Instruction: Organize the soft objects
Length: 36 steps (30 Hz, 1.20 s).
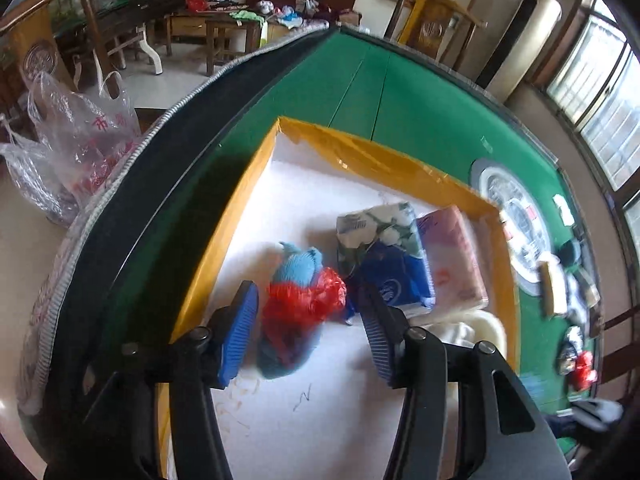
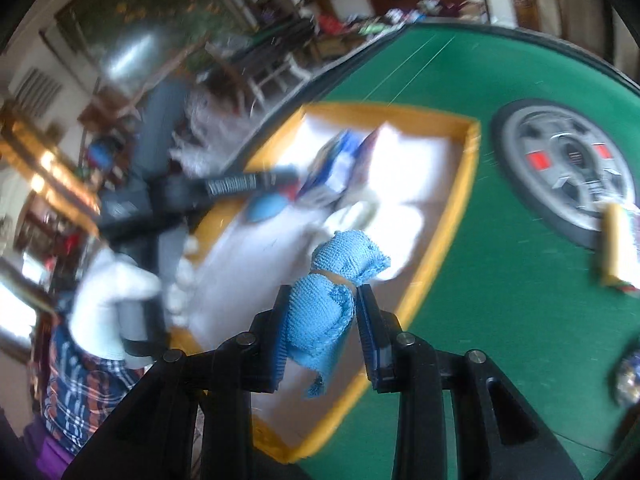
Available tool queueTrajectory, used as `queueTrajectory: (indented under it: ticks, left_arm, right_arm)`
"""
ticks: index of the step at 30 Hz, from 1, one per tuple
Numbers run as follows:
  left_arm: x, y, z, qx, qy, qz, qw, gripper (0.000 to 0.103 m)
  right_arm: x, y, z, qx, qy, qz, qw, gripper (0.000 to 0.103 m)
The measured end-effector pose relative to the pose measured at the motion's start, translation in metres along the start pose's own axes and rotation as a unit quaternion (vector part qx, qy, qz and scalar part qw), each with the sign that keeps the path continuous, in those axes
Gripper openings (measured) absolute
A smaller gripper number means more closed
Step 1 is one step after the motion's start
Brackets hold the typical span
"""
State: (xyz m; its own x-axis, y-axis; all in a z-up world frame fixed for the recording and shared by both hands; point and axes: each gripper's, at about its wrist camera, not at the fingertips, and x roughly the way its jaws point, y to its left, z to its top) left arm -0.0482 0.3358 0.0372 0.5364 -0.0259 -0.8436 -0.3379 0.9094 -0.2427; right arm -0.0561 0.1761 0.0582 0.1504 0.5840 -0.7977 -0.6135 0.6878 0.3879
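A white box with yellow rim (image 1: pixel 240 200) sits on the green table. In it lie a blue knitted bundle wrapped in red plastic (image 1: pixel 298 304), a floral tissue pack (image 1: pixel 376 228), a blue pack (image 1: pixel 396 276), a pink tissue pack (image 1: pixel 452 256) and a cream cloth (image 1: pixel 476 328). My left gripper (image 1: pixel 308 316) is open, its jaws on either side of the blue-and-red bundle. My right gripper (image 2: pixel 322 320) is shut on a light blue knitted cloth bundle (image 2: pixel 328 300), held above the box's near edge (image 2: pixel 424 276).
A round grey control panel (image 2: pixel 568 172) sits in the table's middle. A yellow-edged pack (image 2: pixel 618 248) and several small items (image 1: pixel 576 320) lie on the felt to the right. Plastic bags (image 1: pixel 76 148) hang beyond the table's left edge. The right view is motion-blurred.
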Motion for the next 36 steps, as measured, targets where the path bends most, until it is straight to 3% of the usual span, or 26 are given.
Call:
queueTrajectory:
  ticks: [5,8,15,20,22,26,29,32,36]
  left_arm:
    - [-0.041,0.014,-0.013,-0.01,-0.043,-0.039,0.9983,0.055]
    - [-0.067,0.026,-0.021,-0.021,-0.069,-0.067,0.9951,0.063]
    - [-0.091,0.042,-0.034,-0.042,-0.087,-0.085,0.9916,0.063]
    - [-0.102,0.043,-0.044,-0.054,-0.098,-0.102,0.9885,0.065]
    - [-0.105,0.04,-0.051,-0.06,-0.102,-0.106,0.9873,0.066]
    - [-0.11,0.028,-0.064,-0.078,-0.116,-0.13,0.9816,0.067]
    - [-0.109,0.005,-0.074,-0.068,-0.121,-0.149,0.979,0.069]
    - [-0.104,-0.021,-0.08,-0.041,-0.108,-0.164,0.9797,0.069]
    - [-0.101,-0.049,-0.087,-0.014,-0.095,-0.174,0.98,0.069]
  right_arm:
    - [0.055,0.012,0.013,-0.006,0.064,0.003,0.998,0.028]
    - [0.077,0.019,0.03,-0.02,0.07,-0.024,0.997,0.028]
    - [0.103,0.035,0.064,-0.047,0.06,-0.058,0.995,0.03]
    - [0.068,0.034,0.044,-0.039,0.029,-0.011,0.999,0.056]
    - [0.045,0.029,0.032,-0.048,0.008,-0.009,0.999,0.059]
    - [-0.013,-0.01,0.014,-0.017,-0.05,-0.025,0.998,0.061]
    - [-0.055,-0.074,0.006,0.057,-0.093,-0.086,0.99,0.061]
    - [-0.091,-0.143,-0.004,0.145,-0.114,-0.118,0.976,0.061]
    - [-0.102,-0.183,-0.006,0.172,-0.114,-0.159,0.966,0.061]
